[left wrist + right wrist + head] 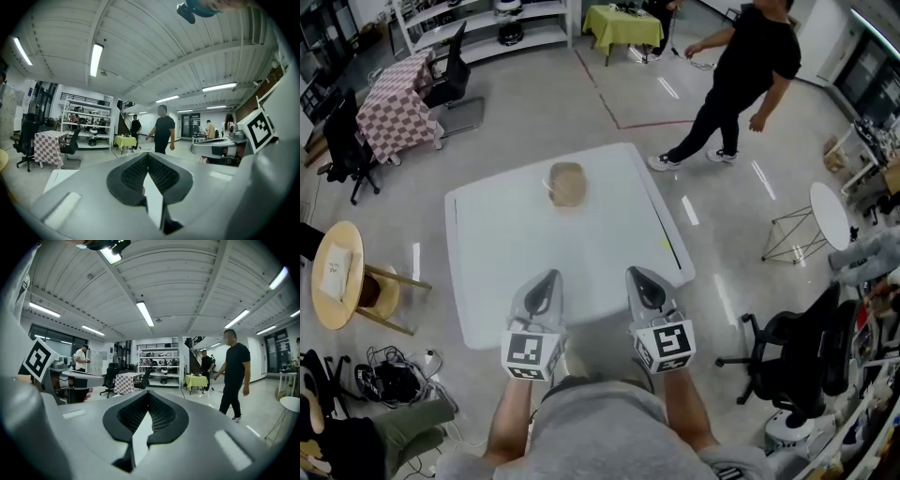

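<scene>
My left gripper (546, 278) and right gripper (640, 275) hover side by side over the near edge of a white square table (506, 272). Both point away from me. In the left gripper view the left gripper (147, 155) has its ribbed pads meeting at the tip, shut on nothing. In the right gripper view the right gripper (148, 393) is likewise shut and holds nothing. A tan rounded object (567, 184), like a bowl or basket, sits on the far side of the table, well beyond both grippers.
A person in black (739, 75) walks past the table's far right corner. A black office chair (802, 356) stands right, a round wooden stool (339, 277) left, a checkered table (392, 108) with chairs far left, a yellow-green table (621, 22) and shelves behind.
</scene>
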A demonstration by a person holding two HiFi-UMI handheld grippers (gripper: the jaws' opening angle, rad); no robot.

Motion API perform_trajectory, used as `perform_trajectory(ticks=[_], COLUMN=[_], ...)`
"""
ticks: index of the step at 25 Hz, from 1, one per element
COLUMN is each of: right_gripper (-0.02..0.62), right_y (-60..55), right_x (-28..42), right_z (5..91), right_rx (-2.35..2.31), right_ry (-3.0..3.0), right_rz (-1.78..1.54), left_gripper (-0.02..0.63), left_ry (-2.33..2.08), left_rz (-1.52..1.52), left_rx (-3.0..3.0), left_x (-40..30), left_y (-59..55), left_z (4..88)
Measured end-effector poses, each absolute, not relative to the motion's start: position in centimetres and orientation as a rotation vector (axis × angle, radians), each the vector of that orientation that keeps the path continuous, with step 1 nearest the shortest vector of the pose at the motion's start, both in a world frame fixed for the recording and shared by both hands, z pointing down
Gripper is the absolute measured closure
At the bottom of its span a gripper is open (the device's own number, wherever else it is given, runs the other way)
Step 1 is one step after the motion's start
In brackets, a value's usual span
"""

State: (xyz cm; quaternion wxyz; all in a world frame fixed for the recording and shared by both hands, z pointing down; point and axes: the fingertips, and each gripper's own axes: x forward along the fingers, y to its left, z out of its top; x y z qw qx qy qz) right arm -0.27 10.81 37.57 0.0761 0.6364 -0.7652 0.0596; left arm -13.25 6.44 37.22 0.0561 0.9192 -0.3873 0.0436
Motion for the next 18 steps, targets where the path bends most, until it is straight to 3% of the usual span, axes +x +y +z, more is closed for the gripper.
perform_trajectory(ticks=[18], right_gripper=[0.592], right_y=[5.1], right_x=[-0.1], right_z=[39.0], right_rx=[1.949], right_ry=[-2.198], right_rz=[0.174], left_gripper=[0.594], left_ry=[-1.065], left_rz=[0.119], left_rx=[2.790], left_x=[-12.6], left_y=[-0.2], left_z=[39.7])
